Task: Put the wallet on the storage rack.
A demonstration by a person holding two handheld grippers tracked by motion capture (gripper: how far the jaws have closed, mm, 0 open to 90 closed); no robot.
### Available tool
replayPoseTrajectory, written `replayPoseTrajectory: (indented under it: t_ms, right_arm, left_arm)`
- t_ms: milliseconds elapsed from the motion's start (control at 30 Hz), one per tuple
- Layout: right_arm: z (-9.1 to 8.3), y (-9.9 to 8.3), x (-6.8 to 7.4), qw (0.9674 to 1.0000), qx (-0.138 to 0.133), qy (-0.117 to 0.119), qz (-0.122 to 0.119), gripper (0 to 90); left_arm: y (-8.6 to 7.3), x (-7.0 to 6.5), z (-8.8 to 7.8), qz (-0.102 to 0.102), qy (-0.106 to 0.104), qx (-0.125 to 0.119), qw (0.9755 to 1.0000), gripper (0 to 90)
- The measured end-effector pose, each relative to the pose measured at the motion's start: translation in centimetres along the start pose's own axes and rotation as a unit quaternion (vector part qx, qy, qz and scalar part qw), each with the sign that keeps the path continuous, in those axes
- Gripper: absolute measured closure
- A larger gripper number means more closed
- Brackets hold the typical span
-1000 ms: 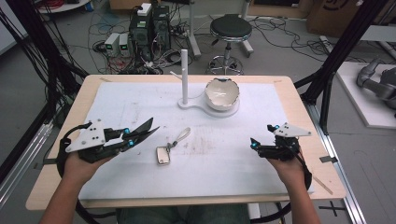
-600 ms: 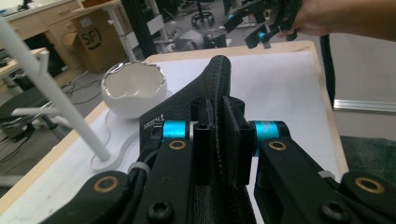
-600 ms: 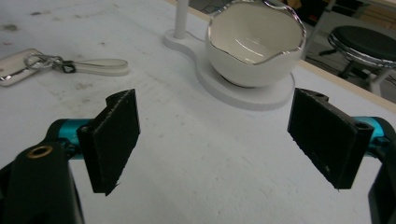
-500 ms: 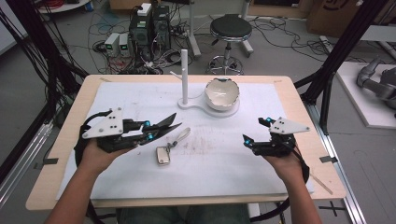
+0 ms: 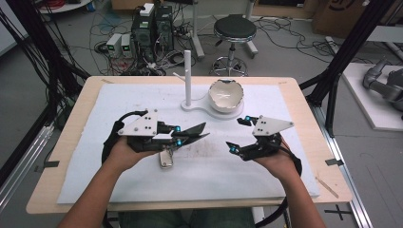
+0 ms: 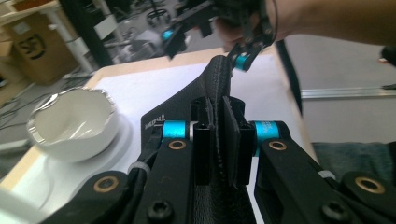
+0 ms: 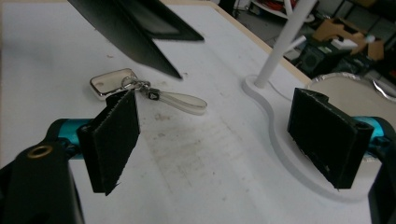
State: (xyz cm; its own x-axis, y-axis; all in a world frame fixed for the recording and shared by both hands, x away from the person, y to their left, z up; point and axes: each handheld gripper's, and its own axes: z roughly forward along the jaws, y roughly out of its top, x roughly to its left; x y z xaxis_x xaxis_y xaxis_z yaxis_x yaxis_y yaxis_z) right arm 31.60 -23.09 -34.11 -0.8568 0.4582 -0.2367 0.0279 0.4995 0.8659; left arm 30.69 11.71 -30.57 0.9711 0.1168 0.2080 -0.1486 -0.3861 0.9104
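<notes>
Left gripper (image 5: 202, 132): jaws clamped on a black leather wallet (image 6: 219, 88), held above the mat.
Right gripper (image 5: 239, 133): jaws spread wide, nothing held.
Keychain (image 7: 140, 91): laid on white mat (image 5: 285, 171), under the wallet, beyond the right gripper.
Bowl (image 5: 226, 94): on white stand.

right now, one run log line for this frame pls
left gripper: shut, bare, above mat | right gripper: open, bare | key fob: flat on mat, strap toward stand | bowl: on stand base

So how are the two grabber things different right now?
The left gripper has its jaws squeezed together, while the right gripper holds its jaws wide apart. The left gripper sits just above the silver keychain; the right gripper has bare white mat beneath it. Both are black with blue parts, each held in a hand.
</notes>
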Motion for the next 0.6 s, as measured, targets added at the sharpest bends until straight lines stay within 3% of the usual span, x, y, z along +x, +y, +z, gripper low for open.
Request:
replayPoseTrajectory:
  t_ms: [67,267,300,400,467,533,600]
  right_arm:
    - [0.5,0.7,0.5,0.9994,-0.013,0.016,-0.027,17.1]
    - [1.4,1.8,1.4,0.9973,-0.022,0.045,-0.054,18.8]
    - [1.7,2.2,1.7,0.9959,-0.024,0.057,-0.067,26.2]
    - [2.3,2.7,1.9,0.9930,-0.032,0.086,-0.074,28.8]
    - [2.6,2.8,2.0,0.9906,-0.035,0.108,-0.076,36.4]
    - [2.7,2.9,2.1,0.9878,-0.033,0.126,-0.086,51.5]
    - [2.7,2.9,2.3,0.9868,-0.030,0.126,-0.098,65.1]
  left_arm:
    - [0.0,-0.1,0.4,0.000,-0.006,0.002,1.0000,82.6]
    - [0.0,-0.1,1.3,0.000,-0.024,0.000,0.9997,82.6]
    - [0.0,0.0,1.5,0.000,-0.033,-0.006,0.9994,82.6]
    - [0.0,0.0,1.8,0.002,-0.047,-0.015,0.9988,82.6]
    - [0.0,-0.1,2.0,0.002,-0.047,-0.013,0.9988,82.6]
    - [-0.1,0.0,2.0,-0.001,-0.043,-0.008,0.9990,82.5]
    - [-0.2,0.1,1.9,-0.004,-0.040,-0.009,0.9991,82.3]
